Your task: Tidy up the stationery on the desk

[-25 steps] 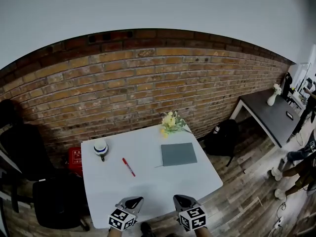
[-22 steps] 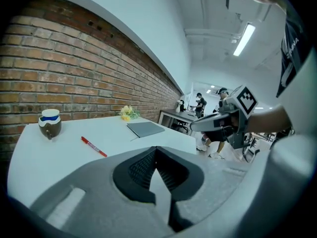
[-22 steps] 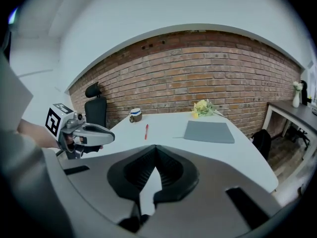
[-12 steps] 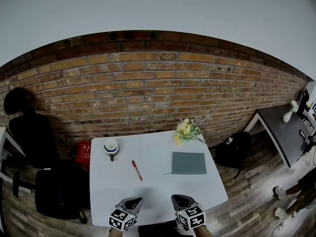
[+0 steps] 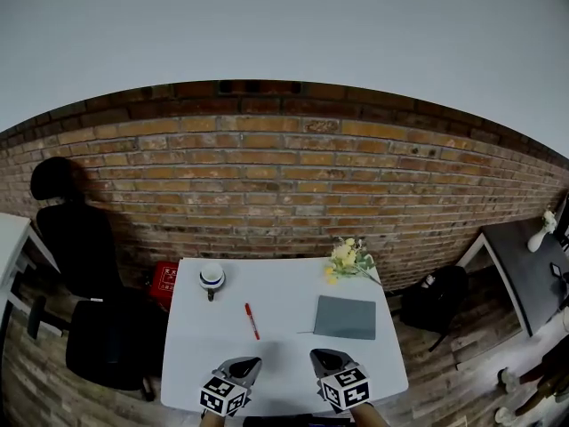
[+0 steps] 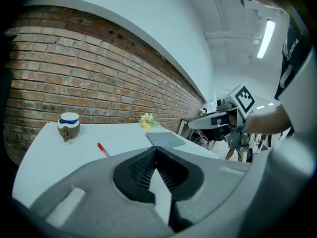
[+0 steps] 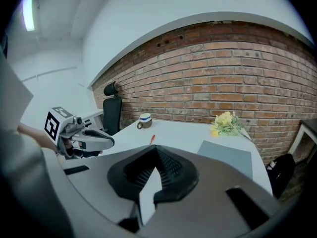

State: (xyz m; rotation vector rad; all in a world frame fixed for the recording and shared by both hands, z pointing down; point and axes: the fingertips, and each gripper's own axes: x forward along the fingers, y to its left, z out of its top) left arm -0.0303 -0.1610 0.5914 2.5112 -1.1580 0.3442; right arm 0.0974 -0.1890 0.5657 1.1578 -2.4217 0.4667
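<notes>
A red pen (image 5: 252,320) lies on the white table (image 5: 284,376), left of a closed grey notebook (image 5: 346,317). Both my grippers hover at the table's near edge, well short of them. My left gripper (image 5: 242,365) is shut and holds nothing; its view shows the pen (image 6: 103,149) and the notebook (image 6: 165,139) far ahead. My right gripper (image 5: 324,360) is also shut and empty, with the pen (image 7: 152,139) and the notebook (image 7: 225,155) ahead of it. Each gripper view shows the other gripper beside it.
A brown and white cup (image 5: 212,277) stands at the table's far left. Yellow flowers (image 5: 348,259) lie at the far right corner. A brick wall (image 5: 284,176) runs behind the table. Black office chairs (image 5: 98,327) stand left, a black bag (image 5: 437,296) right.
The head view has swung left, so the table sits more centred and the dark desk at the right has almost left the picture. Both grippers keep their places at the near edge.
</notes>
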